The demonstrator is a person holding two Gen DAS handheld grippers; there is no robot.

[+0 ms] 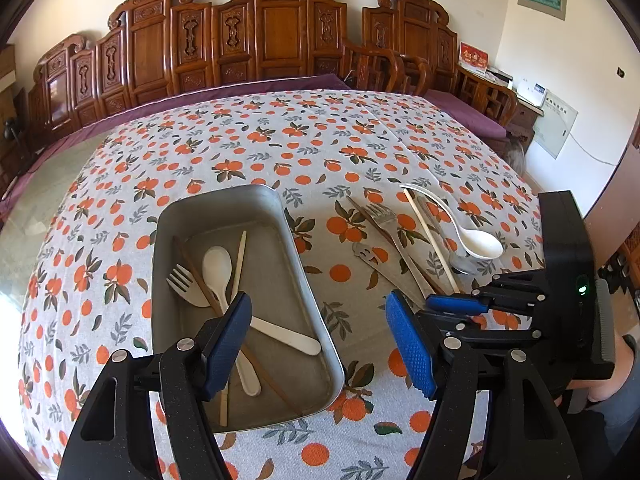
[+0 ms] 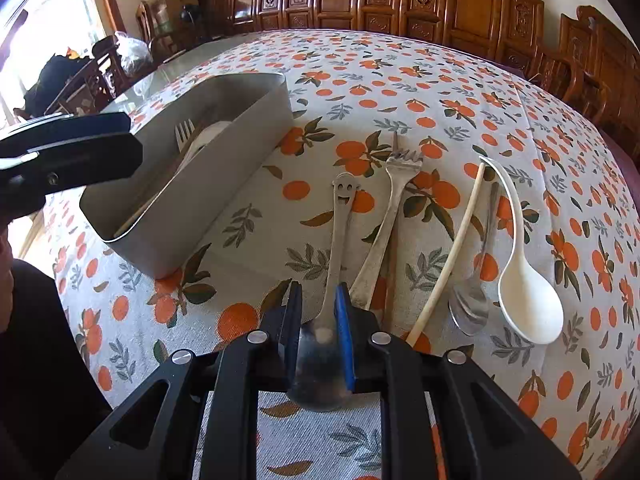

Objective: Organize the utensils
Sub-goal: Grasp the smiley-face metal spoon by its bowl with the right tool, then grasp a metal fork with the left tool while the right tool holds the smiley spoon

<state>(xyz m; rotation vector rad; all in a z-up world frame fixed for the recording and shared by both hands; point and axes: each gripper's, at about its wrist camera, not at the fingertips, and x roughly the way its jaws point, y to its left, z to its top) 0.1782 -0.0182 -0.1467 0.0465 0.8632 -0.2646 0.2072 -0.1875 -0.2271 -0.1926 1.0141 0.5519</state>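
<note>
right gripper (image 2: 318, 320) is pinching the smiley spoon (image 2: 340, 216) at its bowl; it may be slipping or nudging the fork (image 2: 390, 216) just right. left gripper (image 1: 318, 344), jaws spread, is hovering over the tray (image 1: 320, 344).

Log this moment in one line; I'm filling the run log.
right gripper shut on smiley spoon | left gripper open over tray | tablecloth utensils remain

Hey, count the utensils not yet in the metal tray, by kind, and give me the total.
Spoons: 3 (smiley-handled steel spoon, small steel spoon, white plastic spoon)
Forks: 1 (steel fork)
Chopsticks: 2 (pale wooden chopstick, dark brown chopstick)
Total: 6
</note>
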